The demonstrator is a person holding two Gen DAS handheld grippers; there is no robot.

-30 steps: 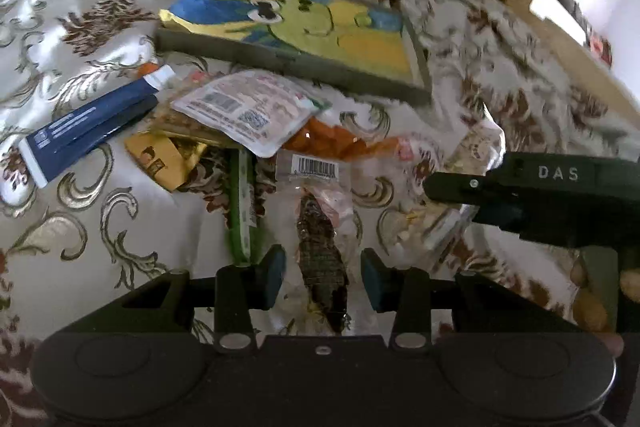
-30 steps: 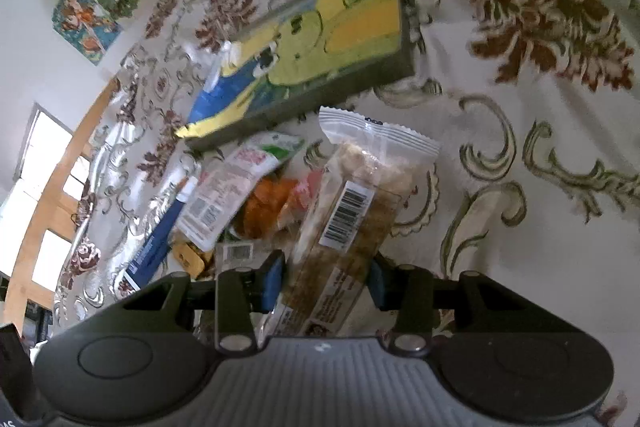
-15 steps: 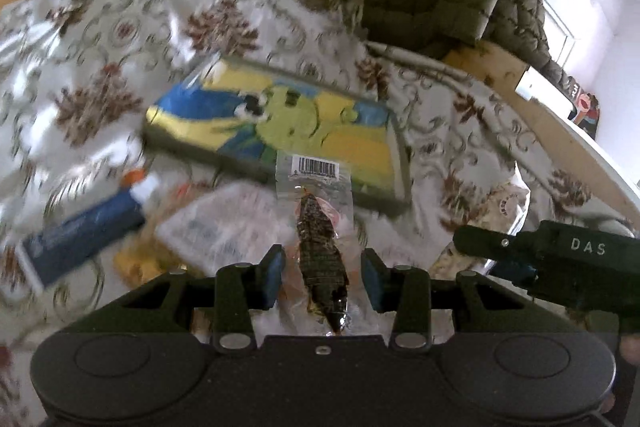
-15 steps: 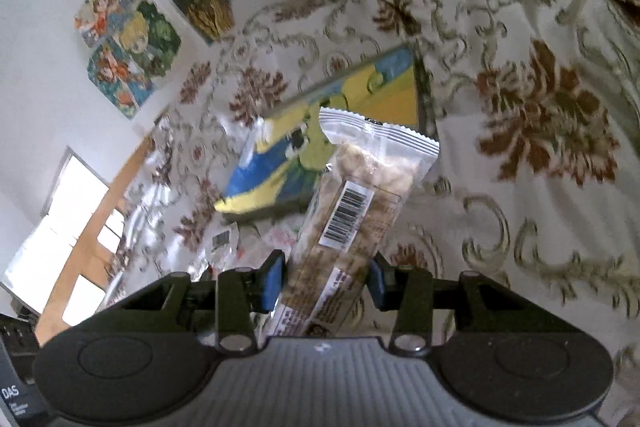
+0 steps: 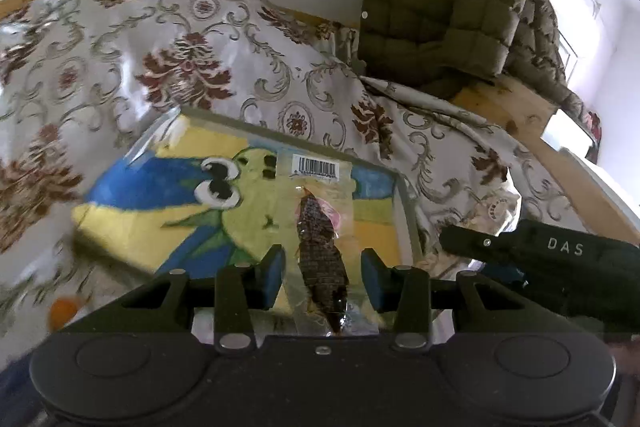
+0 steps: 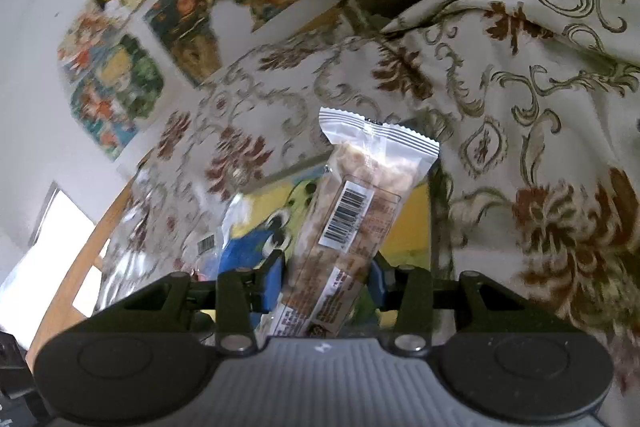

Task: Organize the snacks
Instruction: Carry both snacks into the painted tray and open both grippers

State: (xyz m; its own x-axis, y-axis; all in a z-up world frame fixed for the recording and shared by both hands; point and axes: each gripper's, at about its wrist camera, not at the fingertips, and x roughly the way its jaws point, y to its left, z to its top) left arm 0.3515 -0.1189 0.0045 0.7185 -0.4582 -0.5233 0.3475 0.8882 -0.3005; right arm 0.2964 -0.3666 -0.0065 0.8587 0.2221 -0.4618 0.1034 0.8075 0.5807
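Observation:
My left gripper [image 5: 322,277] is shut on a clear packet with a dark dried snack [image 5: 320,247] and a barcode at its top; it hangs in the air over a flat box with a yellow, green and blue cartoon picture [image 5: 160,203]. My right gripper [image 6: 326,283] is shut on a nut bar in a clear wrapper [image 6: 360,203] with a white crimped end, held above the same box [image 6: 408,227]. The right gripper's black body [image 5: 560,259] shows at the right of the left wrist view.
A floral tablecloth [image 5: 180,67] covers the table. An olive quilted jacket [image 5: 440,7] hangs at the back right. Paintings [image 6: 120,67] cover the wall. An orange cap [image 5: 62,309] and a blurred barcoded packet [image 6: 206,245] lie at the left.
Both grippers have risen from the snack pile with their packets and tilted up toward the box and wall. The pile of snacks has dropped out of view.

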